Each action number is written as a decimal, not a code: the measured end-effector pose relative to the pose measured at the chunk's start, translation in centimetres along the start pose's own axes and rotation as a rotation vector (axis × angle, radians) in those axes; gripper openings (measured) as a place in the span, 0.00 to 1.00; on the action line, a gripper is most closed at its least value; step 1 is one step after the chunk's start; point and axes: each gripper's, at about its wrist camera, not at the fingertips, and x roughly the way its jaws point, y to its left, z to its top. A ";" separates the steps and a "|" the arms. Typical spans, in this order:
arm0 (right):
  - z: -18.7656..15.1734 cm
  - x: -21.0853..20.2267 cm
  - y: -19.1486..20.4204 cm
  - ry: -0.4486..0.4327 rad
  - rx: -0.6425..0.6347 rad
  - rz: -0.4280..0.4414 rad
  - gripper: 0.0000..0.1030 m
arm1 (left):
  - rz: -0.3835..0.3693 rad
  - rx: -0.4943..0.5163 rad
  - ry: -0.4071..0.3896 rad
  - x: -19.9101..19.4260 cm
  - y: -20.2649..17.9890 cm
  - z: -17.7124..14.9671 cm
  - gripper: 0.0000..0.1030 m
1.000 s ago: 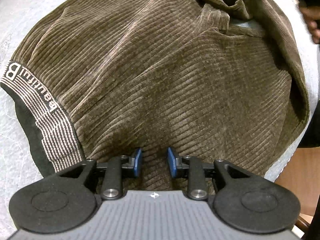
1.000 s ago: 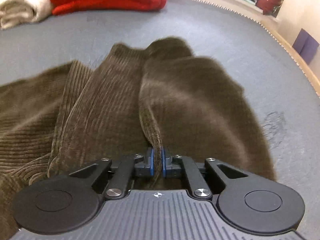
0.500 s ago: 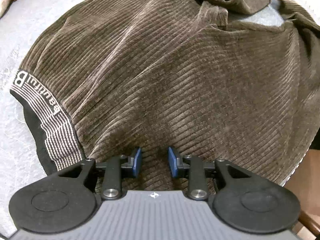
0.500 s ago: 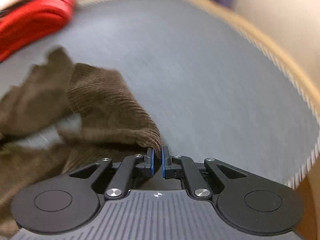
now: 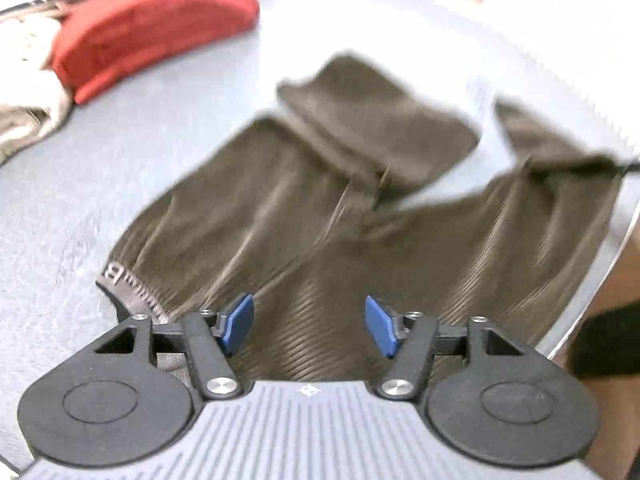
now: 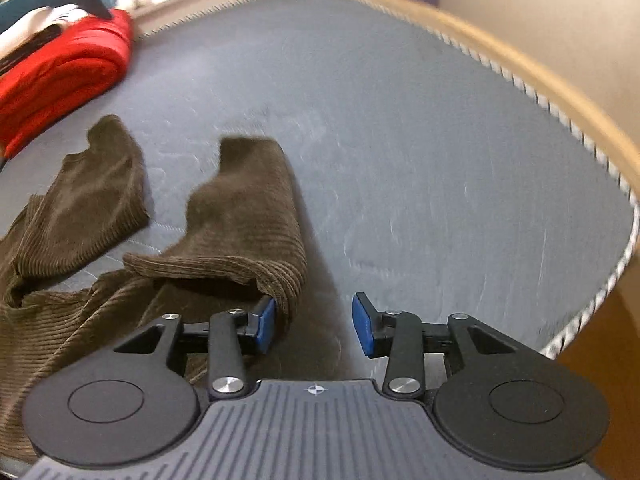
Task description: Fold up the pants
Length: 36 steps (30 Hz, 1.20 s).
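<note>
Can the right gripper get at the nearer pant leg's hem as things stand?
Probably yes. The right gripper is opening, and the brown corduroy pants leg's hem lies against its left pad, unpinched, with nothing covering it on the grey table.

Pants (image 5: pixel 328 216) blurred; far hems perhaps folded.

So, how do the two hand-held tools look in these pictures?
Both look the same: the left tool and the right tool have black arms with silver screws, blue pads at the tips, two round black discs and a grey ribbed body with a small cross mark.
</note>
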 end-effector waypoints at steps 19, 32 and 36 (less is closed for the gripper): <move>1.1 1.7 -0.4 -0.039 -0.018 -0.312 0.46 | 0.012 -0.238 -0.056 4.1 -3.2 -2.0 0.75; -1.4 1.9 10.5 -0.175 -0.571 0.117 0.47 | 0.011 -0.235 -0.023 5.8 -4.0 -1.2 0.79; -3.0 4.4 14.5 -0.080 -0.786 0.075 0.47 | 0.022 -0.244 -0.014 6.2 -3.9 -1.2 0.79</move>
